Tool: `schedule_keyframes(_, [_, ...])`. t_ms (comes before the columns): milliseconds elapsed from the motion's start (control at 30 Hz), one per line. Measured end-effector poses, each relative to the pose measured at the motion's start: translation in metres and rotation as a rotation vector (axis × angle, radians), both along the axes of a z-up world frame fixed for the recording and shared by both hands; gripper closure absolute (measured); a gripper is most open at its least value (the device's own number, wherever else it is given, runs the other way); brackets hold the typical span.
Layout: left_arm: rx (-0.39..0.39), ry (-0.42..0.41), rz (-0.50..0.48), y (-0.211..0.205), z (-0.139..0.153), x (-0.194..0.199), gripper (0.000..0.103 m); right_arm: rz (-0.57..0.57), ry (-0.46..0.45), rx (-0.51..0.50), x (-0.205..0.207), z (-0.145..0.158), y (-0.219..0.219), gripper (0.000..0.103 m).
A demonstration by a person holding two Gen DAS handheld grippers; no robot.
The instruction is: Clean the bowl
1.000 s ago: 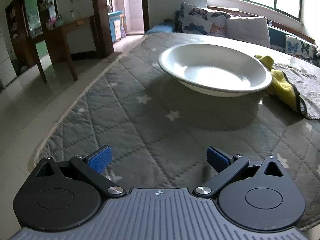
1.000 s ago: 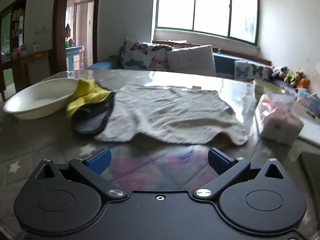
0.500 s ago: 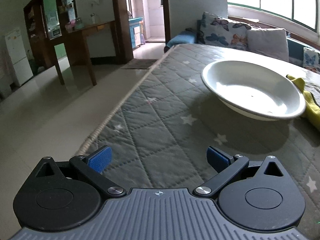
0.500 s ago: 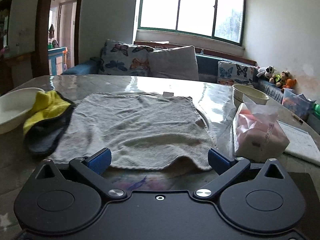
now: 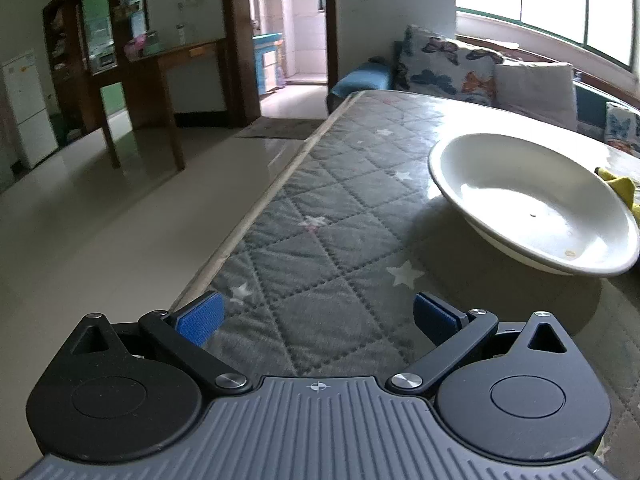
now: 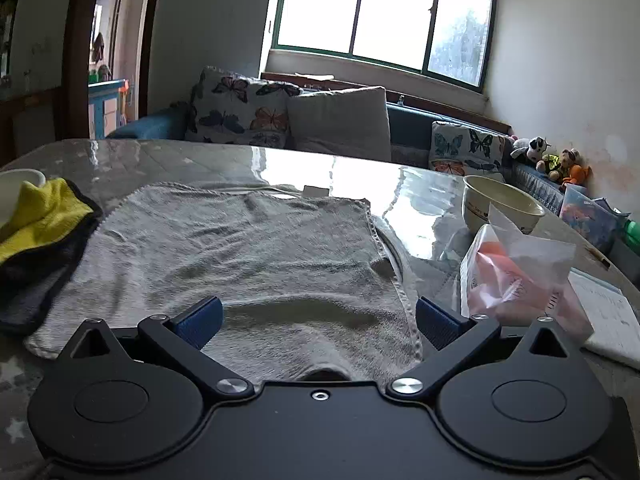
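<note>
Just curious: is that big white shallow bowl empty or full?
Nearly empty: the big white shallow bowl stands upright, its bare glossy inside showing only two small specks.

A table (image 5: pixel 320 216) covered in grey quilted cloth with white stars, under a glossy clear sheet, carries everything. On it rest a wide white bowl (image 5: pixel 532 204), a yellow and dark cloth (image 6: pixel 36 236) touching the bowl's rim, and a spread grey towel (image 6: pixel 248 256). Further right sit a smaller cream bowl (image 6: pixel 500 204), a pink tissue pack (image 6: pixel 520 276) and a notepad (image 6: pixel 612 320).
</note>
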State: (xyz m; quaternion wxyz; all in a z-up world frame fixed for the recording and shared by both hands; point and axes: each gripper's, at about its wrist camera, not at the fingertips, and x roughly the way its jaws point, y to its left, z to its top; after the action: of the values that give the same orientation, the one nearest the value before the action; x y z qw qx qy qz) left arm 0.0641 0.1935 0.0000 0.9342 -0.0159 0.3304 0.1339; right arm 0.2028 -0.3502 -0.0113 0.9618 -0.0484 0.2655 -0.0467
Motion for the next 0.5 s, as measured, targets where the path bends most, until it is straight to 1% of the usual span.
schedule_keyframes(300, [0.008,-0.001,-0.022,0.006,-0.011,0.017,0.001,-0.012,0.024,0.010,0.010,-0.001,-0.007,0.000])
schedule_keyframes(367, [0.004,0.004,-0.016,0.008,-0.012,0.020,0.001,-0.013,0.033,0.009,0.013,-0.002,-0.010,0.000])
schedule_keyframes(500, [-0.011,-0.009,-0.037,0.012,-0.016,0.024,0.001,-0.012,0.050,-0.001,0.019,-0.004,-0.012,0.000])
